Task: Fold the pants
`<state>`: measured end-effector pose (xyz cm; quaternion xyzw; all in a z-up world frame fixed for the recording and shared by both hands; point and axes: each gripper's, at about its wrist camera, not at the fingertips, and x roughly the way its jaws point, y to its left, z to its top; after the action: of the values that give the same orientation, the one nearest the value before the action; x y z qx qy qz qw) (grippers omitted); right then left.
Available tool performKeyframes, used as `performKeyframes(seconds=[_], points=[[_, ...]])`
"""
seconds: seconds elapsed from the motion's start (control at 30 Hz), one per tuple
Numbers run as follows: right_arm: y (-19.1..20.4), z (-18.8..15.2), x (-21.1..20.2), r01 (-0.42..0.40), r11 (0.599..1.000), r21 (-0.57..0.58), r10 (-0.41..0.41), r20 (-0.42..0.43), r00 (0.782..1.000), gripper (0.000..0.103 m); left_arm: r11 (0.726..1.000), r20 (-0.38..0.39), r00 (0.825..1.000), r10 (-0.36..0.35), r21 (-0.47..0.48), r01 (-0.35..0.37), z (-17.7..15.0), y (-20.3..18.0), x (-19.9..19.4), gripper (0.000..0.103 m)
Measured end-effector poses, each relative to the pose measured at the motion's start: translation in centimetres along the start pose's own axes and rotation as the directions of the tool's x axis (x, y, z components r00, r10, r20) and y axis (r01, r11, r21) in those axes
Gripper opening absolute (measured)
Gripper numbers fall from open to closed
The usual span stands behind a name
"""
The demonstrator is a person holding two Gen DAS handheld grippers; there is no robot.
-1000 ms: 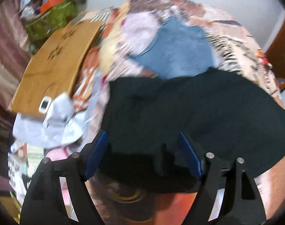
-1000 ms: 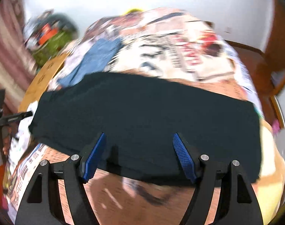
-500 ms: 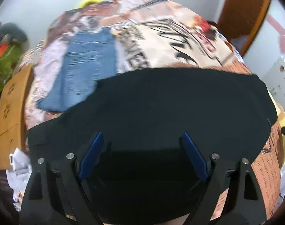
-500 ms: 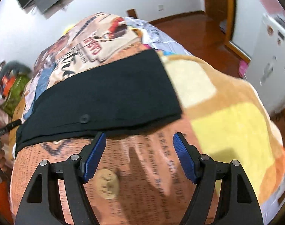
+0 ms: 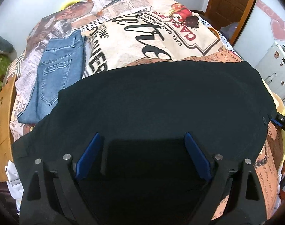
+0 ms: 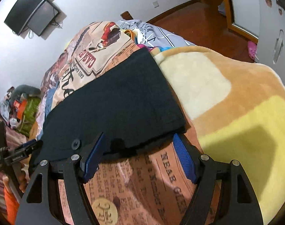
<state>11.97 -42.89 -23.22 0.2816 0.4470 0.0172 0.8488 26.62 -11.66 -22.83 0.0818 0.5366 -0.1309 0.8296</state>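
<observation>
Black pants (image 5: 161,101) lie flat across a bed with a newspaper-print cover (image 5: 153,35). My left gripper (image 5: 142,140) is open and empty, hovering over the pants near their left part. My right gripper (image 6: 138,138) is open and empty at the near edge of the pants (image 6: 116,101), close to their right end, next to a black button (image 6: 76,142). The right gripper's tip also shows at the right edge of the left wrist view (image 5: 279,121). The left gripper shows at the left edge of the right wrist view (image 6: 22,150).
Folded blue jeans (image 5: 56,75) lie on the bed beyond the pants at the left. A yellow and orange blanket (image 6: 236,103) covers the bed to the right. A wooden board (image 5: 1,116) and a white cloth (image 5: 12,174) sit at the left. A white cabinet (image 5: 275,67) stands right.
Both views swung rightwards. The left gripper now sits over the middle of the pants. The right gripper moved from over the pants to their right near edge. Both stayed open.
</observation>
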Motion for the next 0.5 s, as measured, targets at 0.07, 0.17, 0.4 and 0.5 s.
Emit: performKeyframes(seconds=[0.07, 0.17, 0.4, 0.5], points=[[-0.2, 0.4, 0.3, 0.018, 1.000, 0.000, -0.018, 0.009, 1.000, 0.051, 1.000, -0.004, 1.000, -0.005, 0.004, 0.005, 0.2, -0.3, 0.2, 0.093], [-0.6, 1.1, 0.7, 0.044, 0.999, 0.001, -0.044, 0.020, 0.999, 0.028, 1.000, -0.008, 1.000, -0.009, 0.013, 0.009, 0.7, -0.8, 0.5, 0.093], [0.0, 1.8, 0.5, 0.054, 0.997, -0.059, -0.049, 0.083, 0.995, 0.011, 0.999, -0.002, 1.000, 0.013, 0.042, -0.013, 1.2, -1.8, 0.4, 0.093], [0.2, 2.5, -0.5, 0.060, 0.995, -0.075, -0.050, 0.130, 0.990, 0.010, 0.998, 0.008, 1.000, 0.020, 0.051, -0.020, 1.2, -1.9, -0.1, 0.093]])
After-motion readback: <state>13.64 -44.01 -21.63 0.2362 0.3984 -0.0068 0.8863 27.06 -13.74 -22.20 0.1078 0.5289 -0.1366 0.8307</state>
